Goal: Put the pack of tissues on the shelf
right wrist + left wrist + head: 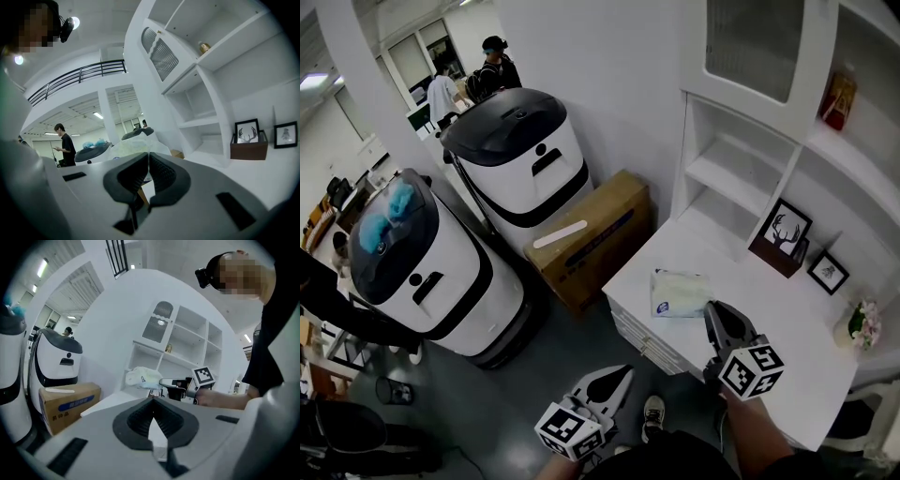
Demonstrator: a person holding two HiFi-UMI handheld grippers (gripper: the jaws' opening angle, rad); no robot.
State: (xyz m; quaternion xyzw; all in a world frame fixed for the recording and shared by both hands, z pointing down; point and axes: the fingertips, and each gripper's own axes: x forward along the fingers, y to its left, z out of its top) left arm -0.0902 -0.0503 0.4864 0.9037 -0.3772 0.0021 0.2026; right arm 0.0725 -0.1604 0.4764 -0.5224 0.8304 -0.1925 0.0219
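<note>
Head view: a pack of tissues [679, 292] lies flat on the white counter [787, 375], near its front corner and below the open shelf [727, 173].
Right side: the right hand-held gripper [711, 307] has its jaws pressed together, tips touching the pack's near edge. The right gripper view shows the pale pack just beyond the closed tips. Whether any wrapper is caught cannot be made out.
Left side: the left hand-held gripper [625, 372] has its jaws pressed together with nothing between them. It is held off the counter's front over the grey floor [534, 375], apart from the pack.
Back of counter: a framed deer picture [786, 228] leans by the shelf unit, with a smaller frame [830, 272] just beside it and flowers [862, 323] near the right edge.
Beside the counter: a cardboard box [595, 234] sits against the wall, next to two white machines [520, 150] with dark lids.
Background: a person in dark clothing [495, 66] stands beyond the machines.
</note>
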